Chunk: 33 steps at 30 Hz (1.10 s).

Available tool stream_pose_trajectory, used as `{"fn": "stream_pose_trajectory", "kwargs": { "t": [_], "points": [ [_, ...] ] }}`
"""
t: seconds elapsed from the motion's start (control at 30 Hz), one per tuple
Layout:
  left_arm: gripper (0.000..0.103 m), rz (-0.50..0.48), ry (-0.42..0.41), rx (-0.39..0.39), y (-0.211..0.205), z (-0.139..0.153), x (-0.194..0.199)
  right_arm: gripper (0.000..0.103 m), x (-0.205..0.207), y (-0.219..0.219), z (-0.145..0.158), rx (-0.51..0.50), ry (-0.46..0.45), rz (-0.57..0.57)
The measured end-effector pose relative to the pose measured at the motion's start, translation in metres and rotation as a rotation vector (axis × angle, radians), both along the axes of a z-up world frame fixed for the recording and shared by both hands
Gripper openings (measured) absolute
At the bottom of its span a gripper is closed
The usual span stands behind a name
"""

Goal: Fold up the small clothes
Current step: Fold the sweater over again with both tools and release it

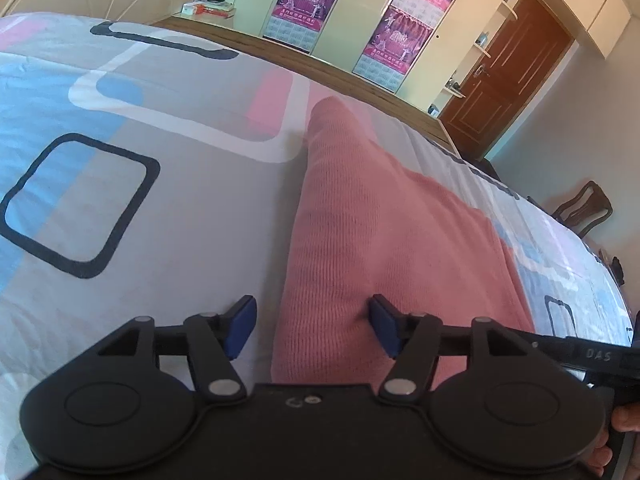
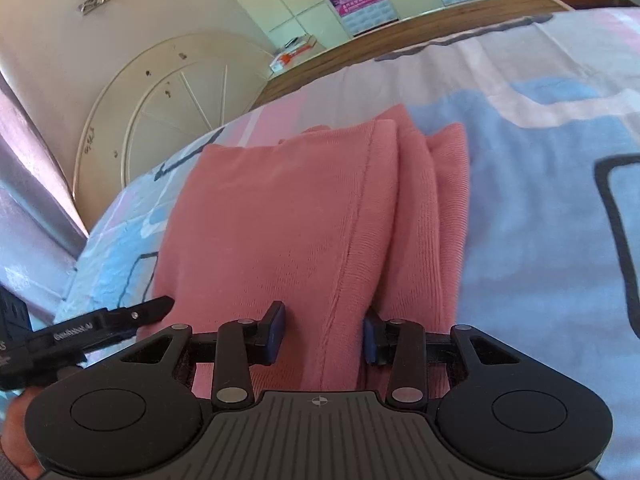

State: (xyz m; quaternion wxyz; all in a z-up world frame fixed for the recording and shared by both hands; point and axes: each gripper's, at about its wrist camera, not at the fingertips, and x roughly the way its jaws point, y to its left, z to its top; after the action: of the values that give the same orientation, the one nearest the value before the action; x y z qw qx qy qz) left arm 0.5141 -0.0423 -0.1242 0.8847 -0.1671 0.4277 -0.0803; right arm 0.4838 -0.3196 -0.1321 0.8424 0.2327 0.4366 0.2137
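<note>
Left gripper (image 1: 312, 326) and right gripper (image 2: 325, 334), jaws apart, over the folded pink garment (image 1: 372, 232) on the patterned bedsheet (image 1: 168, 216).

Left gripper (image 1: 312, 326): matte black body, twin round discs, silver pivot screws, blue pads (image 1: 243, 325). Right gripper (image 2: 324, 334): identical, with ribbed housing and crosshair mark at 6 o'clock.

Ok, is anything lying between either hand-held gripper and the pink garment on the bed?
Nothing visible. The left hand-held gripper straddles the pink garment at its near edge, and the right hand-held gripper has the cloth's seam between its jaws; only the bedsheet surrounds it.
</note>
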Motion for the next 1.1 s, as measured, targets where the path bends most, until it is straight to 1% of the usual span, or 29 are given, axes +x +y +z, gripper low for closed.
{"fn": "stream_pose_trajectory", "kwargs": {
  "t": [0.03,0.07,0.1,0.17,0.2,0.27,0.33,0.37,0.4,0.43,0.47,0.5,0.53,0.57,0.63,0.67,0.7,0.73,0.8,0.87,0.9,0.93,0.97,1.0,1.03,1.07,1.1],
  "points": [
    [0.06,-0.008,-0.007,0.006,0.0,0.001,0.001,0.016,0.001,0.005,0.002,-0.032,-0.009,0.012],
    [0.058,-0.018,-0.017,0.013,0.0,0.005,0.002,0.01,0.004,0.01,0.005,-0.059,-0.021,0.026],
    [0.053,-0.029,-0.025,0.017,-0.003,0.006,-0.001,0.009,0.002,0.014,0.009,-0.084,-0.044,0.03],
    [0.048,-0.06,-0.034,0.04,-0.008,0.012,-0.001,0.008,-0.004,0.02,0.022,-0.147,-0.115,0.042],
    [0.041,-0.07,-0.044,0.045,-0.009,0.015,0.002,0.008,-0.01,0.02,0.031,-0.171,-0.149,0.044],
    [0.038,-0.089,-0.07,0.051,-0.016,0.024,-0.002,0.008,-0.022,0.014,0.046,-0.197,-0.208,0.044],
    [0.028,-0.121,-0.098,0.043,-0.025,0.033,-0.005,0.008,-0.03,0.002,0.052,-0.223,-0.217,0.039],
    [0.029,-0.143,-0.101,0.062,-0.033,0.034,-0.006,0.008,-0.034,-0.005,0.049,-0.236,-0.207,0.032],
    [0.03,-0.167,-0.088,0.114,-0.043,0.031,-0.005,0.008,-0.034,-0.011,0.041,-0.253,-0.186,0.029],
    [0.03,-0.187,-0.063,0.169,-0.052,0.024,-0.002,0.008,-0.031,-0.014,0.03,-0.256,-0.152,0.025],
    [0.03,-0.194,-0.05,0.2,-0.058,0.018,-0.001,0.008,-0.028,-0.018,0.017,-0.241,-0.106,0.023],
    [0.03,-0.194,-0.054,0.21,-0.06,0.017,0.001,0.008,-0.024,-0.019,0.005,-0.221,-0.069,0.024],
    [0.03,-0.201,-0.045,0.213,-0.06,0.02,0.003,0.008,-0.024,-0.02,0.0,-0.203,-0.066,0.018],
    [0.03,-0.207,-0.05,0.21,-0.058,0.026,0.004,0.009,-0.025,-0.023,0.002,-0.193,-0.067,0.007],
    [0.028,-0.213,-0.122,0.226,-0.053,0.042,0.003,0.017,-0.03,-0.027,0.01,-0.189,-0.086,-0.016],
    [0.028,-0.221,-0.144,0.24,-0.052,0.047,0.007,0.029,-0.034,-0.031,0.018,-0.22,-0.121,-0.052],
    [0.028,-0.229,-0.152,0.237,-0.05,0.049,0.016,0.031,-0.036,-0.034,0.025,-0.259,-0.166,-0.096],
    [0.028,-0.236,-0.149,0.228,-0.05,0.049,0.026,0.031,-0.034,-0.035,0.029,-0.284,-0.188,-0.118],
    [0.028,-0.255,-0.154,0.225,-0.055,0.046,0.048,0.031,-0.019,-0.032,0.033,-0.32,-0.203,-0.146],
    [0.029,-0.289,-0.151,0.232,-0.066,0.04,0.069,0.03,-0.003,-0.024,0.035,-0.31,-0.234,-0.127],
    [0.031,-0.304,-0.151,0.251,-0.072,0.036,0.079,0.026,0.006,-0.018,0.034,-0.329,-0.243,-0.108],
    [0.035,-0.324,-0.152,0.287,-0.078,0.031,0.085,0.026,0.016,-0.011,0.03,-0.358,-0.244,-0.089],
    [0.037,-0.341,-0.134,0.355,-0.083,0.021,0.093,0.023,0.026,-0.006,0.024,-0.392,-0.237,-0.064],
    [0.041,-0.341,-0.101,0.404,-0.086,0.011,0.098,0.017,0.034,-0.002,0.015,-0.442,-0.212,-0.052],
    [0.042,-0.33,-0.102,0.383,-0.083,0.006,0.099,0.017,0.042,-0.001,0.002,-0.493,-0.167,-0.045],
    [0.043,-0.331,-0.108,0.384,-0.082,0.005,0.098,0.017,0.042,-0.008,-0.003,-0.466,-0.177,-0.059],
    [0.043,-0.337,-0.114,0.389,-0.082,0.006,0.096,0.017,0.043,-0.01,-0.004,-0.452,-0.168,-0.066]
  ]
}}
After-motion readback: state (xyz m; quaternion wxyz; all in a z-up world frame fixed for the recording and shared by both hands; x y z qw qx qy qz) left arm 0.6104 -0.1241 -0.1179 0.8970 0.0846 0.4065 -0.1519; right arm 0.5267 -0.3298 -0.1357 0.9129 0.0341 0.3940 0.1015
